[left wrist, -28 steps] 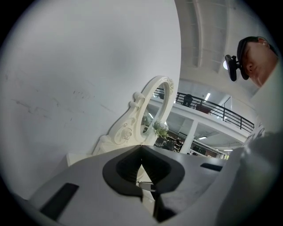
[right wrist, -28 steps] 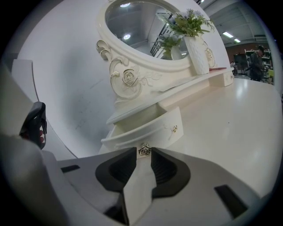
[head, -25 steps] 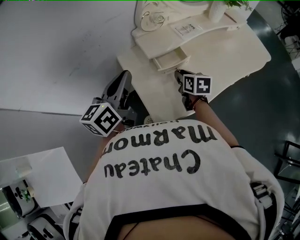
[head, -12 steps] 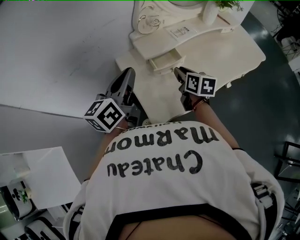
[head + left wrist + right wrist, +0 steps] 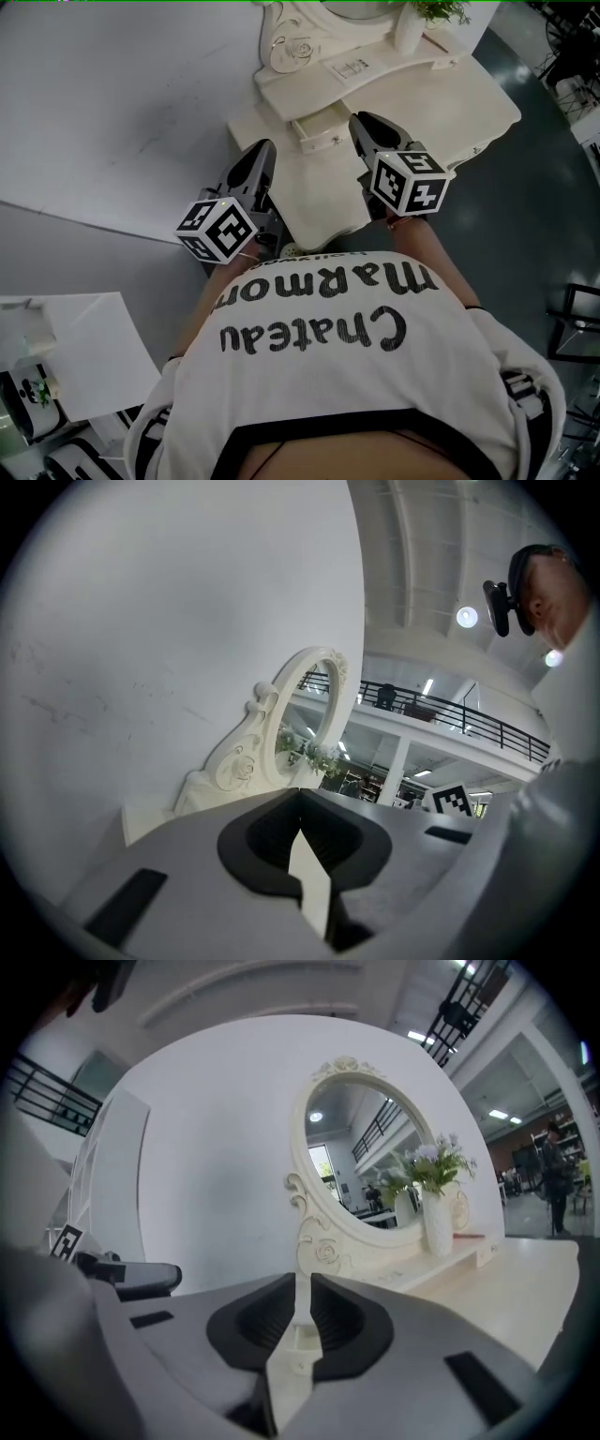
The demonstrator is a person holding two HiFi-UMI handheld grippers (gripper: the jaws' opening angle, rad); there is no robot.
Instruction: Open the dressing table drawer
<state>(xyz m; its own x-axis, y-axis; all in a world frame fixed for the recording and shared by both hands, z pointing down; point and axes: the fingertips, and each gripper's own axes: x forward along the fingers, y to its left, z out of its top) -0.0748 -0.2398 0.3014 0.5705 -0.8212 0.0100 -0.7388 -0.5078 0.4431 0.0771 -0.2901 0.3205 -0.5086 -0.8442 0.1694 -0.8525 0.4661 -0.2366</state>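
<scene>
Two surfaces fill the head view: a matte white wall panel (image 5: 112,112) on the left and a dark, glossy floor (image 5: 553,187) on the right, w/ the cream dressing table (image 5: 450,103) set against the wall between them. The tabletop is smooth, w/ a curved, moulded edge. A raised shelf (image 5: 394,70) runs along its back. On it stands an oval mirror (image 5: 375,1166) in a carved scroll frame, beside a slim white vase (image 5: 437,1222) of pale flowers (image 5: 433,1162). Behind, the room looks like a big hall w/ a railed upper gallery and ceiling lights. The drawer (image 5: 319,131) is small and boxy, sits under the shelf's left end and is partly pulled out. My left gripper (image 5: 262,148) hangs off the table's near left corner, ribbed black pads meeting at the tips, nothing in them. My right gripper (image 5: 361,122) is just right of the drawer front, clear of it. Its jaws are closing w/ a thin slot left between the pads, and no object is held there.
</scene>
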